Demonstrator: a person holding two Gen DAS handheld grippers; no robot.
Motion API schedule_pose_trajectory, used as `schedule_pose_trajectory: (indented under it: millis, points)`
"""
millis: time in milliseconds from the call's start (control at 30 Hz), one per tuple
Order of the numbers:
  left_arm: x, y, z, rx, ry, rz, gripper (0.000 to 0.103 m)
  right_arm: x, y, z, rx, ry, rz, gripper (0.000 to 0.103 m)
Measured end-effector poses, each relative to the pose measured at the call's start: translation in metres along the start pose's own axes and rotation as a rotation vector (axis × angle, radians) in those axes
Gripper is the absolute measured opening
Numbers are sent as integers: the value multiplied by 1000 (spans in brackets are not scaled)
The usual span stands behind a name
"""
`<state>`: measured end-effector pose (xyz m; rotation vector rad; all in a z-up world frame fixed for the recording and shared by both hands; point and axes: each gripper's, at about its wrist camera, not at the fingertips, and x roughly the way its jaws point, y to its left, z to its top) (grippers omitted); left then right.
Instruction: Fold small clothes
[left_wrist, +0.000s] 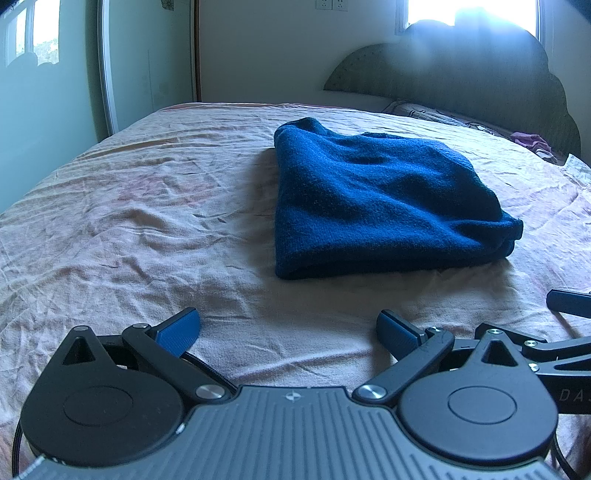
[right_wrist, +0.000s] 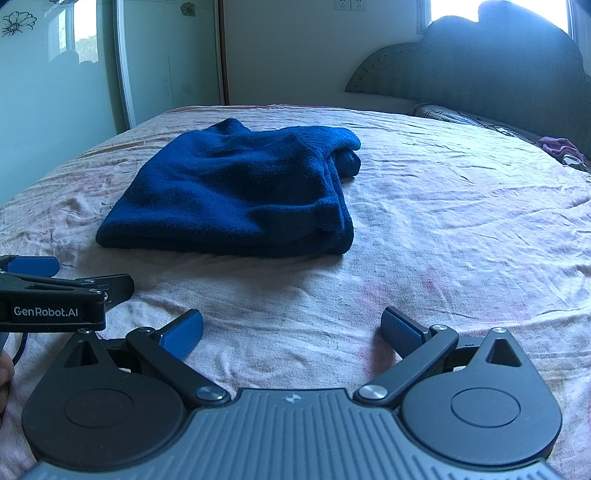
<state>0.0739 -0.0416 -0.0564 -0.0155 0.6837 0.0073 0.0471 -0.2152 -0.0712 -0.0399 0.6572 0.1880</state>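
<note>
A dark blue knitted garment, folded into a thick rectangular bundle, lies on the bed's wrinkled pale pink sheet, right of the bed's middle, its folded edge facing the near edge. The left gripper hovers low over the sheet by the near edge, its two blue-padded fingers spread wide with nothing between them, apart from the garment. Part of the right gripper shows at the right edge. A scalloped grey-green upholstered headboard rises at the far right corner.
</note>
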Motion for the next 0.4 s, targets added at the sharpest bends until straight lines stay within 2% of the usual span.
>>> schedule_pose_trajectory:
  millis: [300, 400]
  points:
    - [-4, 5, 0, -34, -14, -22, 102, 0, 0, 0, 3, -1, 3, 103]
    - [-10, 18, 3, -37, -19, -27, 103, -6, -9, 1, 37, -20, 43, 103]
